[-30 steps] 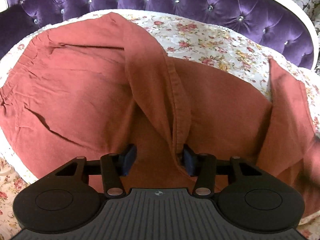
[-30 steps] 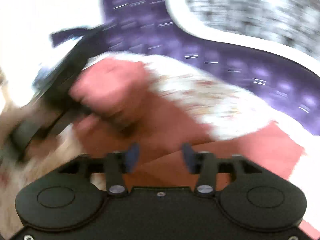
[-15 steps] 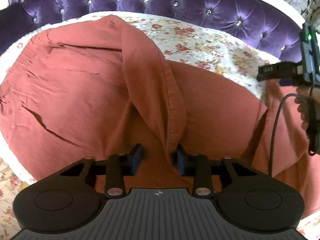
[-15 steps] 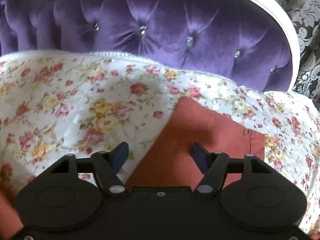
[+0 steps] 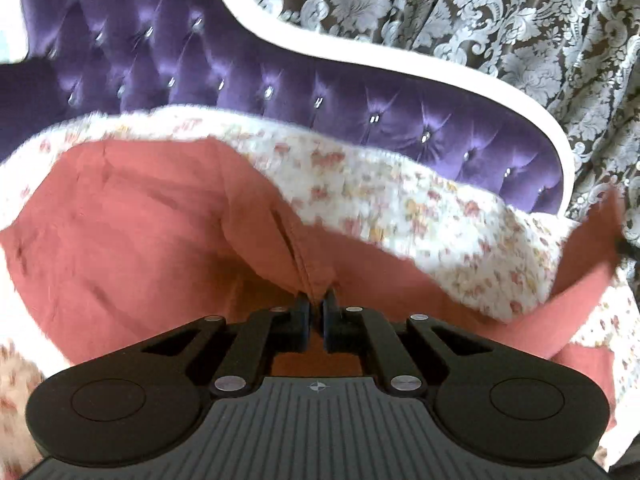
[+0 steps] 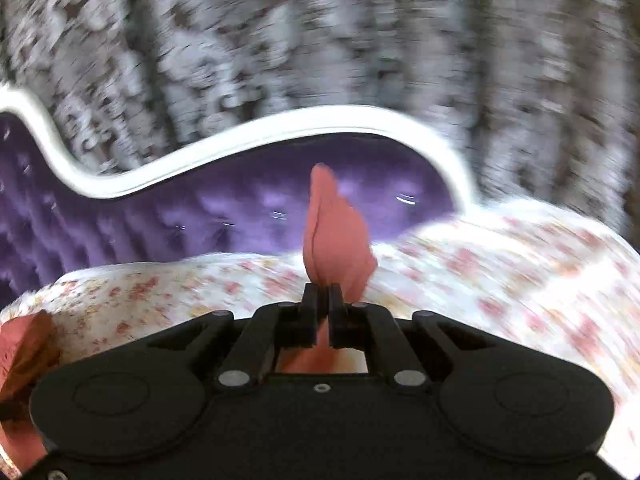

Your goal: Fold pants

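Rust-red pants (image 5: pixel 132 236) lie on a floral bed sheet (image 5: pixel 400 200). My left gripper (image 5: pixel 315 312) is shut on a seamed fold of the pants and lifts it off the sheet. One leg runs off to the right, its end (image 5: pixel 588 248) raised. In the right wrist view my right gripper (image 6: pixel 324 308) is shut on the end of a pant leg (image 6: pixel 332 236), which stands up above the fingers. More of the pants shows at that view's lower left (image 6: pixel 24 352). That view is motion-blurred.
A purple tufted headboard (image 5: pixel 240 80) with a white curved frame (image 5: pixel 360 56) stands behind the bed. Patterned grey curtains (image 5: pixel 500 20) hang behind it. The floral sheet (image 6: pixel 520 264) spreads to the right in the right wrist view.
Both grippers have closed on the pants and lifted. The left one shut on the seamed fold; the right one shut on the leg end and rose, tilting up toward the headboard.
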`<act>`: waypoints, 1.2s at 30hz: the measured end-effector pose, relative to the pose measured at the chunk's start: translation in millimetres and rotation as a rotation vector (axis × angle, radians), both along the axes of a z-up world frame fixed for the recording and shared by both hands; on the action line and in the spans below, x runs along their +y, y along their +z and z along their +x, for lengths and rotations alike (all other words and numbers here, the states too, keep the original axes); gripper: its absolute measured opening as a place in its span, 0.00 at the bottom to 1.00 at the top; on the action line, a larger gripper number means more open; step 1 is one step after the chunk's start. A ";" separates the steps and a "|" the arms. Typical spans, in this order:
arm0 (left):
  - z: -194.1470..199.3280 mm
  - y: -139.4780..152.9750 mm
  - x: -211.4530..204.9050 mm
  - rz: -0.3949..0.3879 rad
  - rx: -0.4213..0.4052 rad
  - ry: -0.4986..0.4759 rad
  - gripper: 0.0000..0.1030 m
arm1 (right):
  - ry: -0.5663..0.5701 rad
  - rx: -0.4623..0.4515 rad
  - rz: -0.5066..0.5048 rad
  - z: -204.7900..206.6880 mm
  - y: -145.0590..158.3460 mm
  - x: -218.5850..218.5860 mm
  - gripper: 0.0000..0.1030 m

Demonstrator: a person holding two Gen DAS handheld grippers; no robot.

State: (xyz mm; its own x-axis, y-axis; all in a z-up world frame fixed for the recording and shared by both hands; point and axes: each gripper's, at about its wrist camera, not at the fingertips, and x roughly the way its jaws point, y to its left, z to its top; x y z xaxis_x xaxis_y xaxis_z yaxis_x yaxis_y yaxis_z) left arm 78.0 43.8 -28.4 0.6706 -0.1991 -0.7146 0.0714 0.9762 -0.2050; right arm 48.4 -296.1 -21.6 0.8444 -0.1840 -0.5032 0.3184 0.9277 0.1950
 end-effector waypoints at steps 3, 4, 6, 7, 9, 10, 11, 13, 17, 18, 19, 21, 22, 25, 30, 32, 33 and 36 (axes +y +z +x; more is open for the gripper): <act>-13.1 -33.5 -0.6 -0.030 0.097 0.000 0.06 | -0.083 0.071 0.117 -57.6 -39.4 -14.7 0.10; -14.7 -44.0 -2.7 -0.016 0.130 0.001 0.06 | -0.106 0.119 0.151 -71.7 -58.9 -15.8 0.10; -18.1 -63.3 -6.4 0.008 0.172 0.010 0.06 | -0.137 0.205 0.203 -86.7 -91.8 -18.2 0.10; -19.4 -69.3 -6.3 0.009 0.185 0.011 0.06 | -0.148 0.231 0.229 -91.4 -104.0 -18.7 0.11; -21.4 -72.4 -4.5 0.002 0.182 0.014 0.06 | -0.149 0.241 0.250 -105.2 -116.7 -19.3 0.15; -20.9 -71.4 -3.2 -0.003 0.181 0.014 0.06 | -0.148 0.216 0.263 -110.7 -116.7 -21.2 0.20; -19.4 -70.0 -2.9 -0.008 0.184 0.014 0.06 | -0.159 0.204 0.297 -115.9 -115.0 -24.8 0.22; -19.8 -68.6 -1.1 -0.018 0.187 0.019 0.06 | -0.182 0.164 0.371 -120.1 -112.8 -35.1 0.57; -20.7 -72.0 -1.7 0.002 0.187 0.020 0.06 | -0.255 0.093 0.443 -126.9 -111.2 -50.6 0.77; -19.6 -72.6 -5.1 0.010 0.185 0.018 0.06 | -0.264 0.081 0.450 -127.3 -111.8 -53.8 0.77; -19.4 -72.4 -6.3 0.017 0.183 0.015 0.06 | -0.280 0.073 0.459 -127.9 -112.1 -57.6 0.76; -18.6 -72.2 -6.6 0.016 0.184 0.015 0.06 | -0.313 0.085 0.477 -125.6 -116.1 -63.8 0.58; -17.6 -71.3 -6.2 0.011 0.183 0.014 0.06 | -0.319 0.083 0.489 -123.6 -117.3 -66.3 0.25; -13.3 -62.3 -5.5 -0.010 0.156 0.011 0.05 | -0.284 0.080 0.472 -111.0 -110.2 -67.6 0.10; -18.0 -26.0 -15.4 0.019 0.006 -0.013 0.05 | -0.179 -0.076 0.140 -113.6 -48.8 -34.4 0.10; -25.4 -25.1 -14.7 0.013 -0.021 -0.008 0.06 | -0.207 -0.100 0.050 -125.3 -40.9 -25.9 0.10; -28.3 -29.5 -12.4 -0.004 -0.014 -0.006 0.06 | -0.225 -0.078 0.029 -128.8 -44.3 -24.6 0.10; -26.8 -58.9 -9.3 -0.018 0.099 -0.002 0.06 | -0.245 0.118 0.087 -124.7 -83.8 -34.0 0.09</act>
